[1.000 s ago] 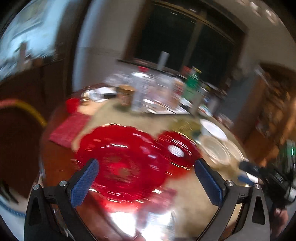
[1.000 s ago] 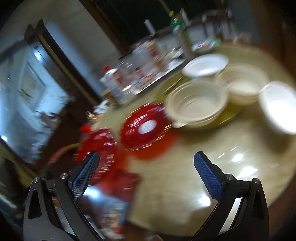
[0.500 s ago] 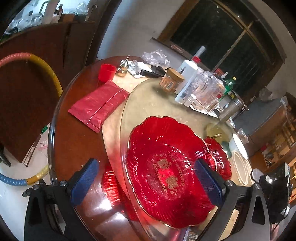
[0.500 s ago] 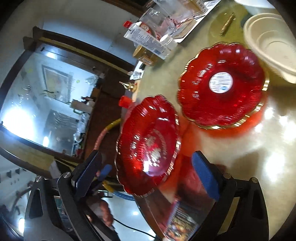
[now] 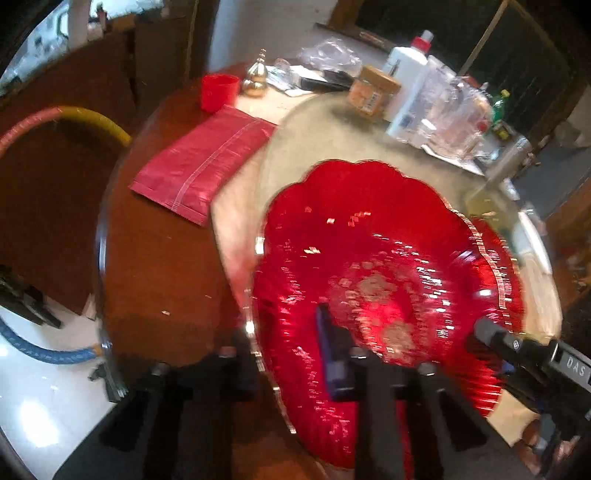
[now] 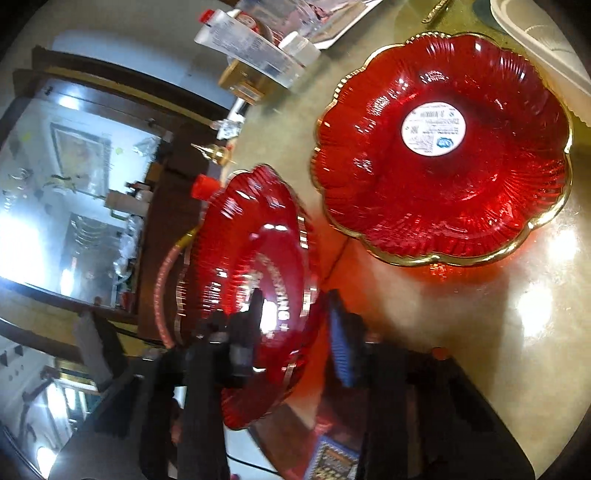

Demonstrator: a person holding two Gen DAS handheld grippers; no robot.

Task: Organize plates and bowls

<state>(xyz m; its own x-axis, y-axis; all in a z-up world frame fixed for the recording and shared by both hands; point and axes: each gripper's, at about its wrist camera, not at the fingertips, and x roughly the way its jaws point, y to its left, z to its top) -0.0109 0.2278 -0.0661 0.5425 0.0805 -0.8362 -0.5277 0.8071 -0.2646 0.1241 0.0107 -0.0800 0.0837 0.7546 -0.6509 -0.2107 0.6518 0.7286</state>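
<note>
The left hand-held gripper (image 5: 291, 354) has just been closed on the near rim of the large red plate (image 5: 388, 266), and the right hand-held gripper (image 6: 295, 328) on its opposite rim. Two grips are probably used to steady the wide plate. It is held tilted beside the smaller red plate (image 6: 443, 155) resting on the worktop (image 6: 517, 314).

We lose the big plate (image 5: 376, 258) to motion blur, its gold lettering unreadable. The left gripper's (image 5: 291, 354) left finger hides under its rim. At upper right, a white bowl (image 6: 546, 33) is cut off.
</note>
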